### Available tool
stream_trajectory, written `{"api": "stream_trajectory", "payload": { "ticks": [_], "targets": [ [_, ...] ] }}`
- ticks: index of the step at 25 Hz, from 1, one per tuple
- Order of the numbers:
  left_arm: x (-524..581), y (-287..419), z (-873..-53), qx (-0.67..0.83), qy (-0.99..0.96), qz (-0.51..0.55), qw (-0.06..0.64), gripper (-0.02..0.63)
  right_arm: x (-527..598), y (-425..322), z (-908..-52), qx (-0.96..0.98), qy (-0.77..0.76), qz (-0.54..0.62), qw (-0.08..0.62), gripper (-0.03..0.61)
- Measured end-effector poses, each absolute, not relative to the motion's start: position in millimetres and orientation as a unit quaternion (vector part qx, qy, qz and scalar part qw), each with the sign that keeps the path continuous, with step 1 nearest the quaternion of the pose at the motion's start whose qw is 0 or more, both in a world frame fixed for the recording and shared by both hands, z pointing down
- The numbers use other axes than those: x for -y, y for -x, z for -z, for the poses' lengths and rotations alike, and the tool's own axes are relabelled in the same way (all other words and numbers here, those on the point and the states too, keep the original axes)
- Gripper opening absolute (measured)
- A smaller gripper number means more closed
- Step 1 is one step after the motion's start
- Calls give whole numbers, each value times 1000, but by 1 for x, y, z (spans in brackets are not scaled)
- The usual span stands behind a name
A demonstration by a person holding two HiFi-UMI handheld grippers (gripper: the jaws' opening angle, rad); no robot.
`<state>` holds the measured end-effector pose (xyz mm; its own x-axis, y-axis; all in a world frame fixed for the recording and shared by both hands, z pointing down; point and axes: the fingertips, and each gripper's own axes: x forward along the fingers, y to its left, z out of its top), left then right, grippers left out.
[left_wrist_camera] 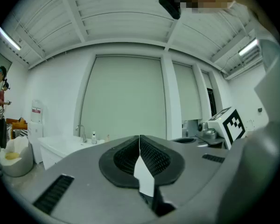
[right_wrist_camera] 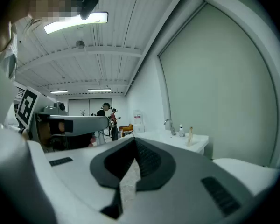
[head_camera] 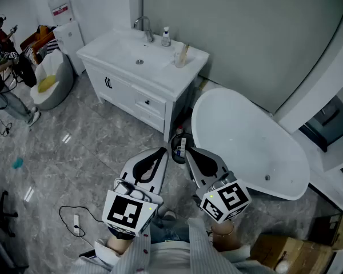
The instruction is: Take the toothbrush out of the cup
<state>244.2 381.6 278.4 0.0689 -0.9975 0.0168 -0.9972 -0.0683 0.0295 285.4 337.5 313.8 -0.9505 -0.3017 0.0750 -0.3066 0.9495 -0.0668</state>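
Note:
A clear cup (head_camera: 180,57) with a toothbrush standing in it sits at the right end of the white vanity top (head_camera: 117,47), beside the basin. It shows small and far off as the cup (right_wrist_camera: 190,136) in the right gripper view, and faintly as the cup (left_wrist_camera: 107,137) in the left gripper view. My left gripper (head_camera: 162,153) and right gripper (head_camera: 190,152) are held level side by side close to my body, well short of the vanity. The left gripper (left_wrist_camera: 140,143) is shut and empty. The right gripper (right_wrist_camera: 135,143) also has its jaws together with nothing between them.
A faucet (head_camera: 144,27) and a soap bottle (head_camera: 166,37) stand behind the basin. A white bathtub (head_camera: 248,144) lies right of the vanity, with a dark bin (head_camera: 180,147) between them. People (head_camera: 0,67) stand far left. A cable (head_camera: 74,218) lies on the floor.

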Motion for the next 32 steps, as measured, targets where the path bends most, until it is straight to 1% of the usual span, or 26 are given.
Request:
{"api": "stream_trajectory", "payload": {
  "ticks": [19,26,32],
  "targets": [
    [-380,-266,-283,704,-710,7,15,18,-332,-312,-328,990,-126,-57,35,11],
    [-373,-259,-286,708,-706,6,14,18,-325,-308,-335,989,-124,-65,39,11],
    [-353,-234,-291,702,-712,5,15,18,-306,-286,-344,988,-130,-76,44,11]
  ]
}}
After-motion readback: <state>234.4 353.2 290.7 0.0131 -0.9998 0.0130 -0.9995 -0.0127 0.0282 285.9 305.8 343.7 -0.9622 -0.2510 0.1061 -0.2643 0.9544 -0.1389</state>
